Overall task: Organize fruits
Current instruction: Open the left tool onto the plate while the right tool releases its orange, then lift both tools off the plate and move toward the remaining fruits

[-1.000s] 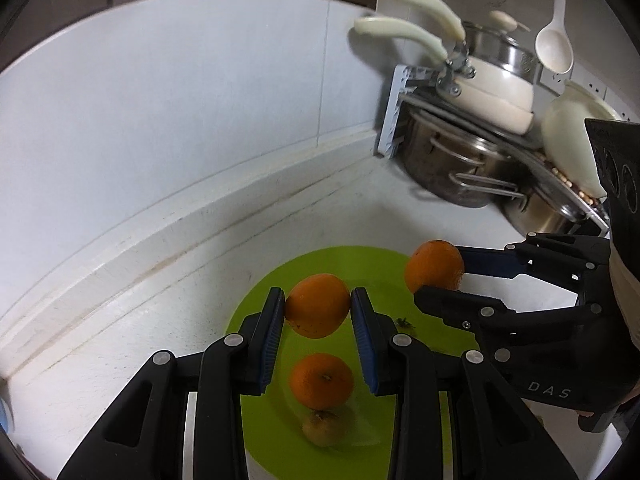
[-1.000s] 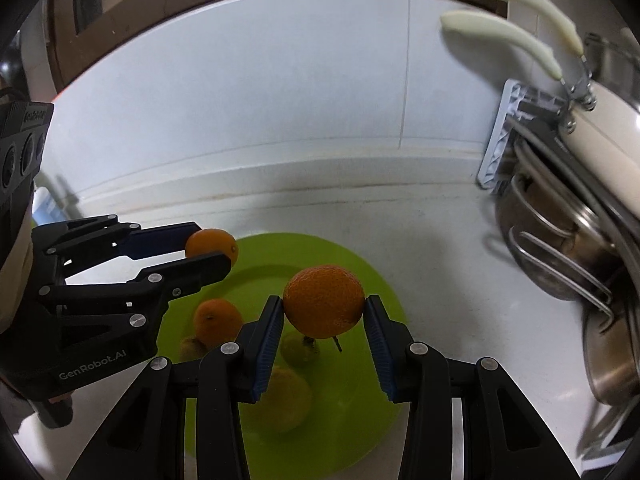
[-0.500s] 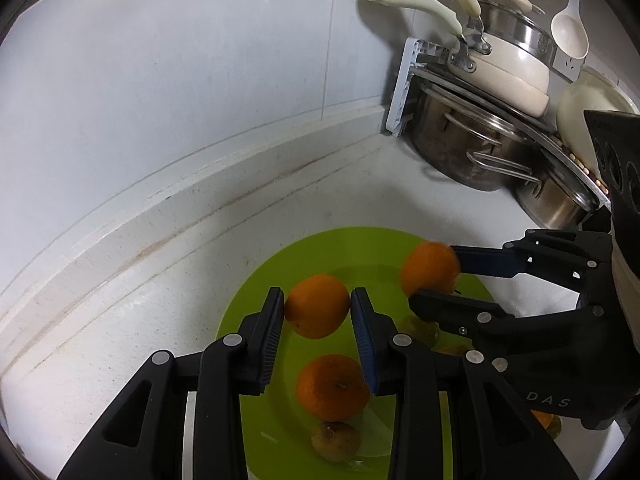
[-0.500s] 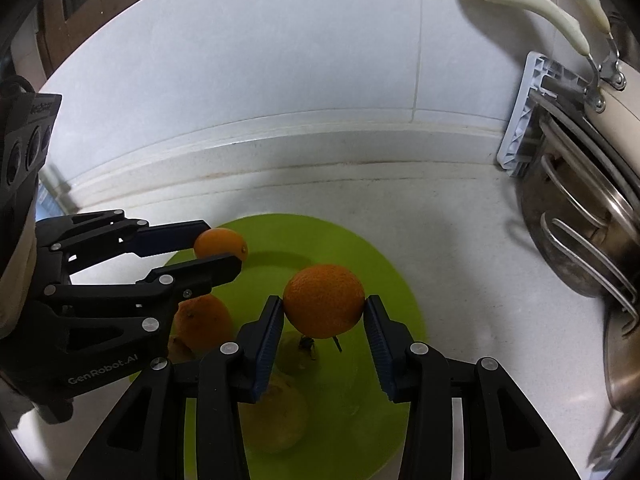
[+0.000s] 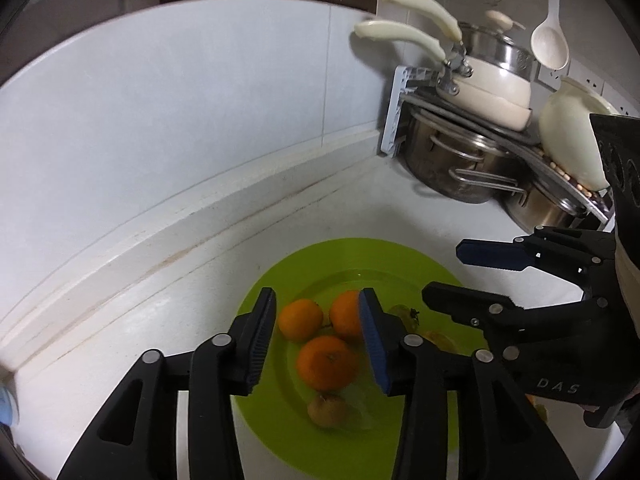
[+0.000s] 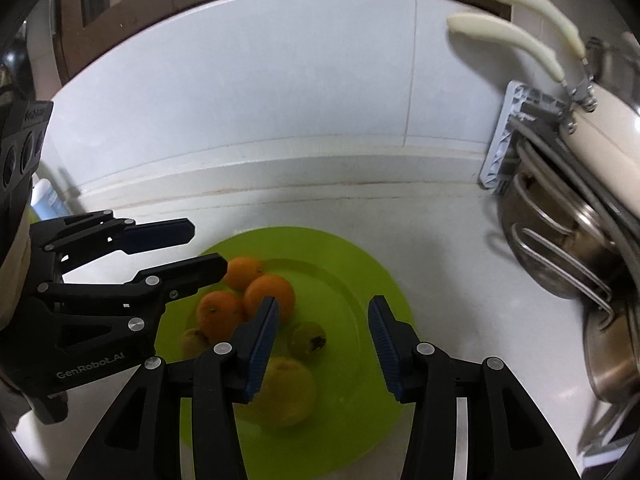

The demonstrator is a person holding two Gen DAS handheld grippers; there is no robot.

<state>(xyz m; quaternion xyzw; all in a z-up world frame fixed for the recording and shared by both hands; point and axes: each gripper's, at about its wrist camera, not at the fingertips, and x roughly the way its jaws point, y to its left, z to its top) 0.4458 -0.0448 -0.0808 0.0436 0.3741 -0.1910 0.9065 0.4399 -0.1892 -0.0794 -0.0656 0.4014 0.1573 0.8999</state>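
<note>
A lime-green plate (image 5: 360,252) (image 6: 360,272) lies on the white counter. On it three oranges (image 5: 327,362) (image 6: 270,296) sit bunched together, with small brownish fruits (image 5: 328,410) (image 6: 308,338) and a larger yellow fruit (image 6: 284,390) beside them. My left gripper (image 5: 318,300) (image 6: 208,248) hovers over the oranges, its jaws opening, and nothing is pressed between the blue pads. My right gripper (image 6: 323,304) (image 5: 442,270) hangs over the plate's middle, its jaws also opening and gripping nothing. The two grippers stand close, side by side.
A rack of steel pots (image 5: 452,168) (image 6: 560,248) and cream pans (image 5: 484,88) with long handles fills the back right corner, with a white ladle (image 5: 550,44) above. The tiled wall runs behind the plate. A blue-white bottle (image 6: 44,200) stands at far left.
Both grippers let go of the oranges they held. Those oranges now lie on the plate beside the third one. Both pairs of jaws stand wider.
</note>
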